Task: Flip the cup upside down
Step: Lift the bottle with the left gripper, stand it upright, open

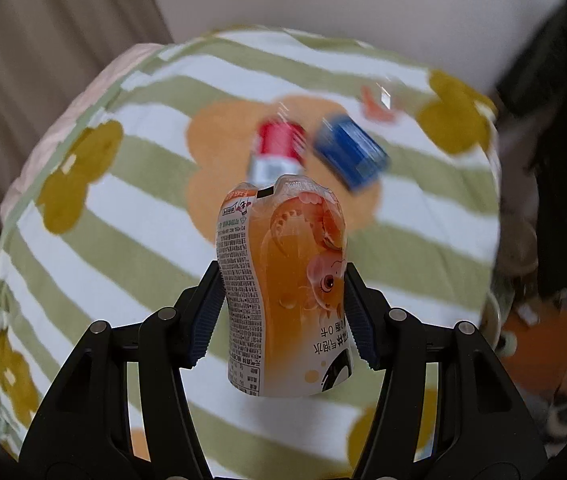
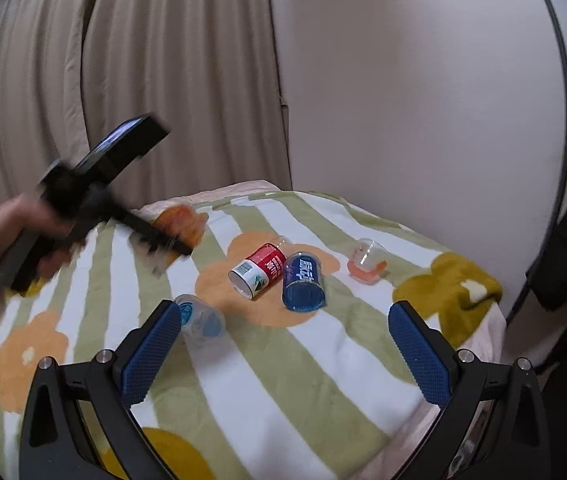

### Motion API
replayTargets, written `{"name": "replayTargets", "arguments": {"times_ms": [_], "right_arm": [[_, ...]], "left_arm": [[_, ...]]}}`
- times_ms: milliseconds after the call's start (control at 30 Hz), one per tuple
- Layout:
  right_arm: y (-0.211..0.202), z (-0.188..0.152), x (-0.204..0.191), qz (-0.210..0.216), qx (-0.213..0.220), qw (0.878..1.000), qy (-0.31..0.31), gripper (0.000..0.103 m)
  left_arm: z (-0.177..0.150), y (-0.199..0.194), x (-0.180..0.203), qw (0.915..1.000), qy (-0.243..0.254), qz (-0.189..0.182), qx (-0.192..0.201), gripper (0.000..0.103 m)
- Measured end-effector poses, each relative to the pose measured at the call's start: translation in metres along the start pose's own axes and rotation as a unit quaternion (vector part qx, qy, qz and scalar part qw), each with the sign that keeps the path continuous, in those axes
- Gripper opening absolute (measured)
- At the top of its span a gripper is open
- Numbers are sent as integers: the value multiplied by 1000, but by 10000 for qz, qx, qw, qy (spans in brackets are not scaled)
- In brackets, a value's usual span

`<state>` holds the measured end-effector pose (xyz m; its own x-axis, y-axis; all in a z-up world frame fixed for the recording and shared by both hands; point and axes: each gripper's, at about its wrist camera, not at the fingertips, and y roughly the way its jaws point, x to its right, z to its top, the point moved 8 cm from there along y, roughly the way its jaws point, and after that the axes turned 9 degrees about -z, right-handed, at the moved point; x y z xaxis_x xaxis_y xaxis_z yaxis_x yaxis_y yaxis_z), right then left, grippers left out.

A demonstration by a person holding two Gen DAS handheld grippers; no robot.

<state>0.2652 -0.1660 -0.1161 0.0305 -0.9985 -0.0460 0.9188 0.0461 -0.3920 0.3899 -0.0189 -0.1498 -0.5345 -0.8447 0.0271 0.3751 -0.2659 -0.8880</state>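
Note:
My left gripper (image 1: 283,304) is shut on an orange labelled cup (image 1: 283,280) and holds it in the air above the blanket. Its print reads upside down. In the right wrist view the left gripper (image 2: 163,240) is blurred at the far left, with the orange cup (image 2: 181,220) between its fingers. My right gripper (image 2: 283,344) is open and empty above the blanket's near part. A red cup (image 2: 259,270) and a blue cup (image 2: 303,284) lie on their sides mid-blanket. They also show in the left wrist view, red cup (image 1: 279,148) and blue cup (image 1: 351,152).
A clear cup with a blue base (image 2: 201,320) lies by my right gripper's left finger. A clear cup with an orange base (image 2: 367,262) sits at the back right. The striped flower blanket (image 2: 283,380) covers the surface. Curtains (image 2: 123,80) and a wall stand behind.

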Motion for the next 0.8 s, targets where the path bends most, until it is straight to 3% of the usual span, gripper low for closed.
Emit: {"name": "replayTargets", "arguments": {"times_ms": [133,333,533,800], "right_arm": [[-20,-2,9,-20,-80,9998,152,103],[-44,-3,20,-190,53,9996,189,103],[-53,-4,24,-200,53,9997,162,103],[-53,-8,25,-177,29,9998,111,103]], "left_arm": [[-47,16,27,9994,-165,-211,-195,54],[-94,60,49,9934,-857,-596,-480,54],[-111,86,52,9860,-1400,-655,-630,54],[-114,99,57,9882,-1299,-403,-710,54]]}}
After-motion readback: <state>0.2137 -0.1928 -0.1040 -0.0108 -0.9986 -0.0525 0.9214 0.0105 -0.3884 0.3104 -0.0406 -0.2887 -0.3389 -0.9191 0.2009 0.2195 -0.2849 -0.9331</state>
